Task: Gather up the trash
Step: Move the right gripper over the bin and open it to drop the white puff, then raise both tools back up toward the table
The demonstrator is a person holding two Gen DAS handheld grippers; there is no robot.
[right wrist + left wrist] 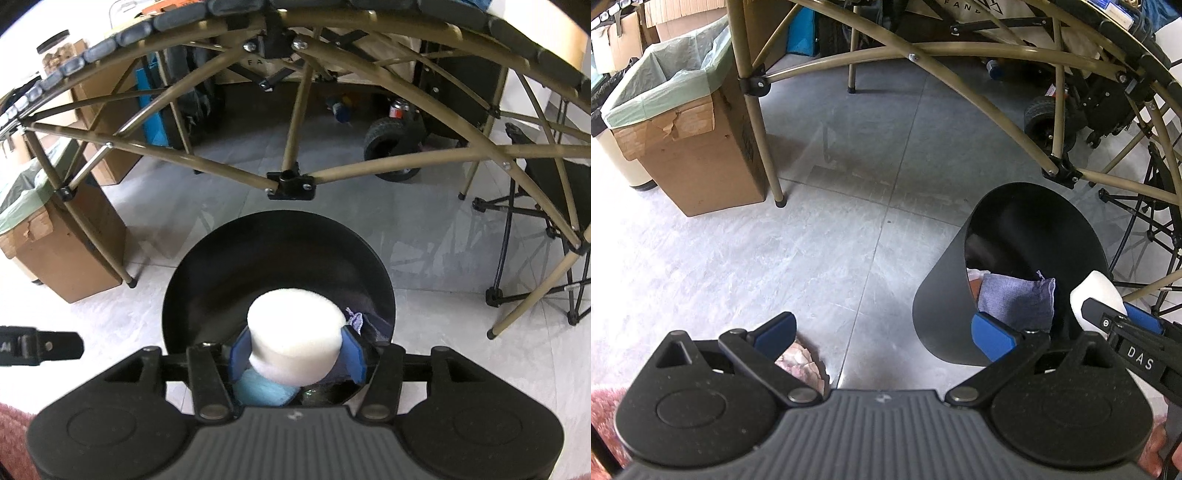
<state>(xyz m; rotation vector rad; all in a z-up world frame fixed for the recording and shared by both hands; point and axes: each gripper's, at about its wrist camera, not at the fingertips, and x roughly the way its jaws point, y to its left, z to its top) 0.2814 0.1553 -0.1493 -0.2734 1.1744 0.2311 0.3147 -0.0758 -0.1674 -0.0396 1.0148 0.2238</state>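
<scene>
A black bin (pixel 945 295) stands on the grey tiled floor, and a blue-grey cloth (pixel 1015 299) lies inside it. My right gripper (pixel 295 350) hangs over the bin's mouth (pixel 280 251). Its blue pads (pixel 240 350) sit against both sides of a white foam puck (pixel 295 332). A light blue item (pixel 262 387) shows just below the puck. My left gripper (pixel 884 330) is open and empty, low over the floor beside the bin. A crumpled pinkish wrapper (pixel 801 360) lies on the floor under its left finger.
A cardboard box lined with a green bag (pixel 687 147) stands at the left, beside a folding table's tan leg (pixel 768 147). A wheeled cart (pixel 1045 118) sits under the table. A black folding chair (pixel 535 240) is at the right, and a pink rug (pixel 605 402) at the near left.
</scene>
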